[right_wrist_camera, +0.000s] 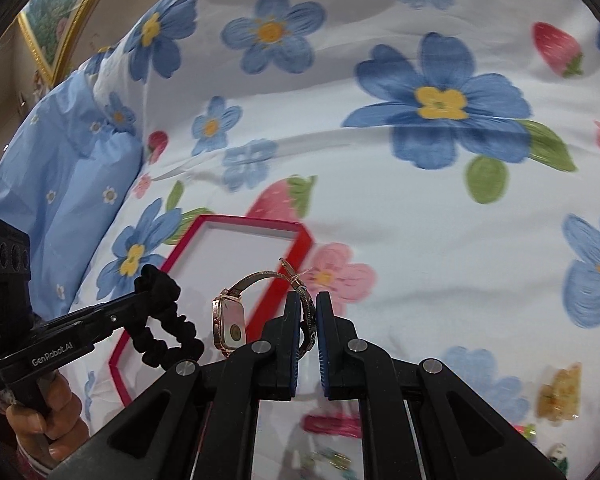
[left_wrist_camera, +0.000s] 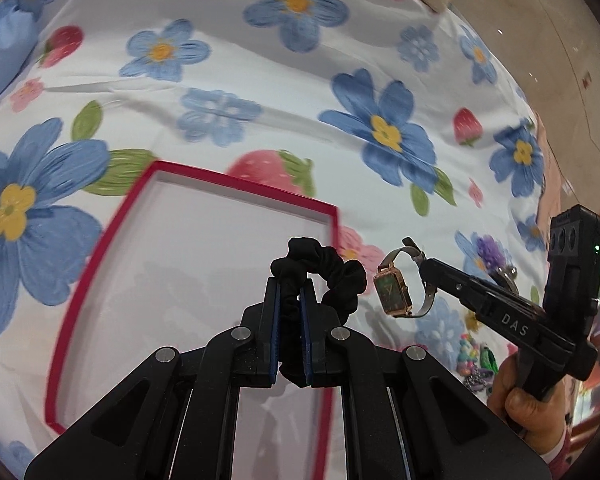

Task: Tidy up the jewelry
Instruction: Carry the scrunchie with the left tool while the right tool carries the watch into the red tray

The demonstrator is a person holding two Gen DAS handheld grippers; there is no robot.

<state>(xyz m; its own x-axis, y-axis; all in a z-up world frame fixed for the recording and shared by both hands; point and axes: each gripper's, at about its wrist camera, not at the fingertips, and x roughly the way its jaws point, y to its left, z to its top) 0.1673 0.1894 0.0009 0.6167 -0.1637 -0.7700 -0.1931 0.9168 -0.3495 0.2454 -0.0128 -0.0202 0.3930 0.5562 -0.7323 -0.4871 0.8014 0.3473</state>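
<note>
Tray [left_wrist_camera: 100,256] lying bare on bedspread [left_wrist_camera: 260,80]; left tongs [left_wrist_camera: 290,312] clamping scrunchie [left_wrist_camera: 332,276]; right tongs [right_wrist_camera: 310,320] clamping watch [right_wrist_camera: 230,328] strap.

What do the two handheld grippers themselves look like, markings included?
Both the left gripper and right gripper are matte black, with blue ribbed finger pads and silver round pivot bolts. White lettering reads "GenRobot.AI" on the left, "DAS" on the right. Bare hands hold the handles.

A black scrunchie [left_wrist_camera: 324,276], a rose-gold, green-faced watch [left_wrist_camera: 394,294], a red-rimmed white tray [left_wrist_camera: 236,184], blue-flowered white bedding [left_wrist_camera: 260,80].
</note>
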